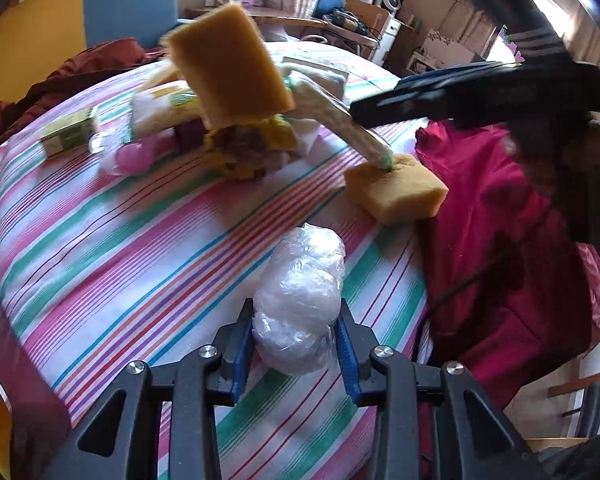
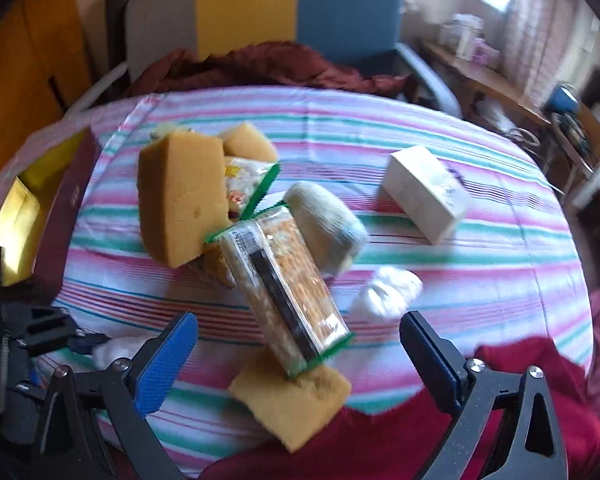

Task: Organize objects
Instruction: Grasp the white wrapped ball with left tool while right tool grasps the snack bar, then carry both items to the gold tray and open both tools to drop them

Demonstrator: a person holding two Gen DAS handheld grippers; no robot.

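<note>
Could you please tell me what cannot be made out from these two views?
- Left wrist view: whether the left tongs actually press the plastic bundle; it hides the pads.
- Right wrist view: the print on the snack packet, blurred by motion.
- Right wrist view: the inside of the yellow box, cut off by the frame's edge.

**Striped cloth surface and its load**

A surface under a pink, green and white striped cloth [image 2: 480,216] carries a white box [image 2: 424,194]; a flat yellow sponge [image 2: 292,400] near the edge; a heap of sponges and packets [image 2: 204,200]; a crumpled clear plastic bundle [image 1: 300,304]; a red cloth [image 1: 496,240] over one side.
</note>
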